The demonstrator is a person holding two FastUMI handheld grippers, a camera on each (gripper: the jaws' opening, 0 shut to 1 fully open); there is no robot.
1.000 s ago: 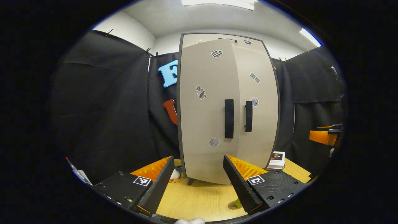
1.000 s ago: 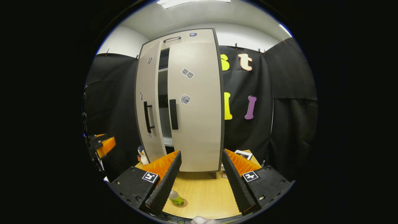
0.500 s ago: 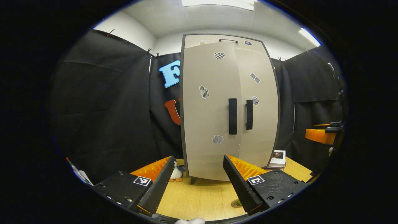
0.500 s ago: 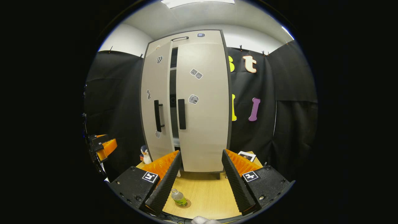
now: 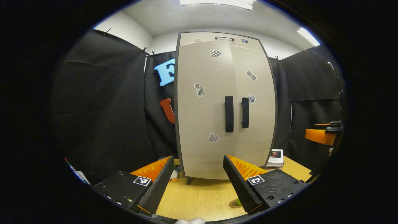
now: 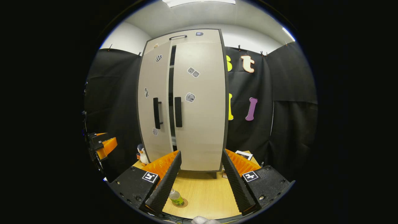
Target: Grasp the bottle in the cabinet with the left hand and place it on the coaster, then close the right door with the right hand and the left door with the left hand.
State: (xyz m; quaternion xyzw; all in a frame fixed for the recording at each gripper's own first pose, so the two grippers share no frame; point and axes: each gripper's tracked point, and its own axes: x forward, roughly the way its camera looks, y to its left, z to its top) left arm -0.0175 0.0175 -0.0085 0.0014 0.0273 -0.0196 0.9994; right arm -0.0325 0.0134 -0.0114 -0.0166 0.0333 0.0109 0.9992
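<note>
The bottle stands on the coaster near the surface's front edge; cabinet doors look nearly shut (a thin gap shows between them). Both grippers' jaws stand apart, empty.

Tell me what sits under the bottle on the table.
The bottle stands on a round brown coaster on the wooden table. Only the coaster's rim shows around the bottle's base; the left finger of the right gripper covers part of it.
</note>
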